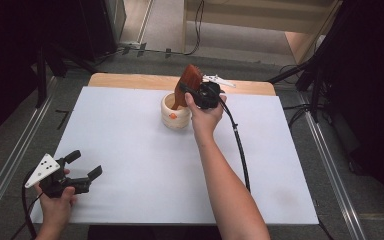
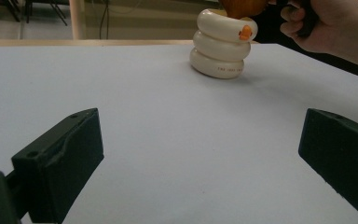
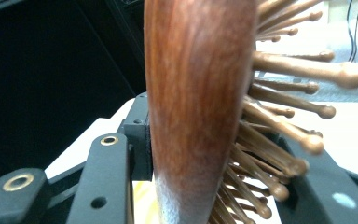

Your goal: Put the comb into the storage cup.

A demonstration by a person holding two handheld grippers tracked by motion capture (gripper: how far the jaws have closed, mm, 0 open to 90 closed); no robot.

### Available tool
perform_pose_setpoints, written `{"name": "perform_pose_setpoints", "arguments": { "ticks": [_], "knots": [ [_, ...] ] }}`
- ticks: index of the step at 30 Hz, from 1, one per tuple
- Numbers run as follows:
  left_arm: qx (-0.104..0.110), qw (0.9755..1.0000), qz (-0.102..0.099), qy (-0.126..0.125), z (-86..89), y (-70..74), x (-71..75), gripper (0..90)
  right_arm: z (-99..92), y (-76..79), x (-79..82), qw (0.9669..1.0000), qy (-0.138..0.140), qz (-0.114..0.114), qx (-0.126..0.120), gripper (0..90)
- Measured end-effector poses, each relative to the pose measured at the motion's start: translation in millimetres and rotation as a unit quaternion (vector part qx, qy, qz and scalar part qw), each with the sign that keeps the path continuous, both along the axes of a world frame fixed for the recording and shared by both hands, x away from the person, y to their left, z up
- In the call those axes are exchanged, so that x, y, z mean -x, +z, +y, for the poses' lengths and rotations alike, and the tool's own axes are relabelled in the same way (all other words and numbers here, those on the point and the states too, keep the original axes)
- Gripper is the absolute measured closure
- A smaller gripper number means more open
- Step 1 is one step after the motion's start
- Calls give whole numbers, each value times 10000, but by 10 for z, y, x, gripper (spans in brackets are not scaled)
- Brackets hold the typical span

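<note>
We hold the hairbrush in the right gripper, jaws clamped on its head, handle inside the cup at 12 o'clock on the tabletop. Risk: sideways push could tip the cup. The left gripper jaws stand wide, empty.

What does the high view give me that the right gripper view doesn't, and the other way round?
High view alone: the cream ringed cup, the left tongs open and idle near the table's front left corner, and the brush's handle going into the cup. Right gripper view alone: the wooden pins up close. Both: the right tongs clamped on the wooden hairbrush.
</note>
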State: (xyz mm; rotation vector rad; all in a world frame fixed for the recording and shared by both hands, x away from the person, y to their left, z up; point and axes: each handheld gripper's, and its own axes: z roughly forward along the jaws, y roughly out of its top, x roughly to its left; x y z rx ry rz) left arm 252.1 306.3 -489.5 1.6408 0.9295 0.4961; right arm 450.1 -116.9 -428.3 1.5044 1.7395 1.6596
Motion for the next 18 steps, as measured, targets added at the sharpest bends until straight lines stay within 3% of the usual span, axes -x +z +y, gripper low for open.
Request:
{"name": "perform_pose_setpoints", "arguments": {
  "ticks": [6,11,15,18],
  "knots": [
    [-18,10000,-9,-8,-3,-1,-1,1,-43,-59,-15,9995,-191,77,-235,507],
    [-51,10000,1,-6,-5,0,-4,1,-130,-85,-13,9993,-316,136,-131,443],
    [-60,10000,0,-9,-11,-1,-5,0,-173,-46,15,9995,-283,131,113,391],
    [-66,10000,1,0,-14,-1,-4,0,-185,-34,23,9994,-255,160,160,367]
  ]
}}
